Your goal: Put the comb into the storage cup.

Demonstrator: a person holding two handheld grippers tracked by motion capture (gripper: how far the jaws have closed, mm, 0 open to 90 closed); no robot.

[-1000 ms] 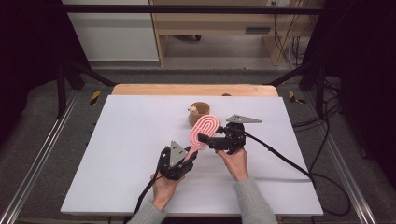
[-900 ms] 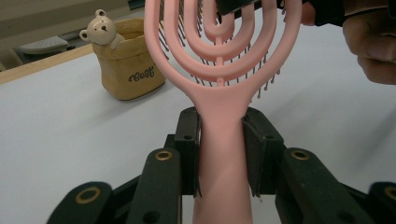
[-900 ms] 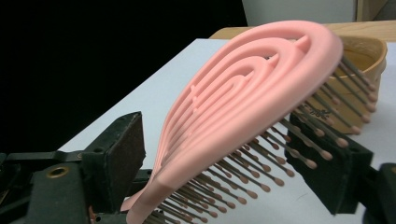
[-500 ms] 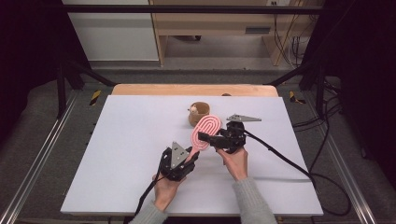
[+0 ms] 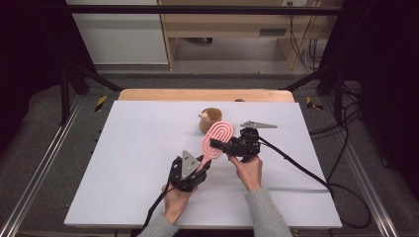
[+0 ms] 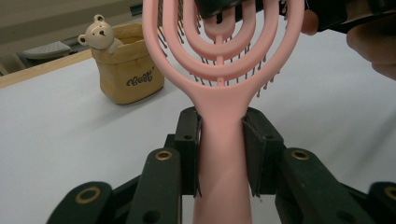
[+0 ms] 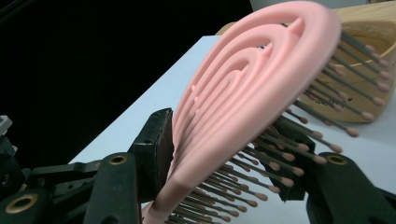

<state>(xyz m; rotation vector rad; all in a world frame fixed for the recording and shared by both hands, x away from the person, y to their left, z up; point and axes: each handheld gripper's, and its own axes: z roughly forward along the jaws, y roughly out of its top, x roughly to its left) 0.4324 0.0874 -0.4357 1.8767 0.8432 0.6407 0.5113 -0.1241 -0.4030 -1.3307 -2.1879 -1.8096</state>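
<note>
A pink hairbrush with looped ribs is held above the white table between both grippers. My left gripper is shut on its handle, with a pad pressing on each side. My right gripper comes in from the right across the brush head. Its jaws have just been closing, and one pad now lies on the smooth back while the other presses against the bristles. Behind the brush stands a small tan pouch with a bear figure on its rim.
A wooden board runs along the table's far edge. The right gripper's cable trails off to the right over the table. Metal rails and dark frame legs flank the table on both sides.
The right gripper's jaws have drawn in around the brush head. Both hands and the brush have stayed where they were.
</note>
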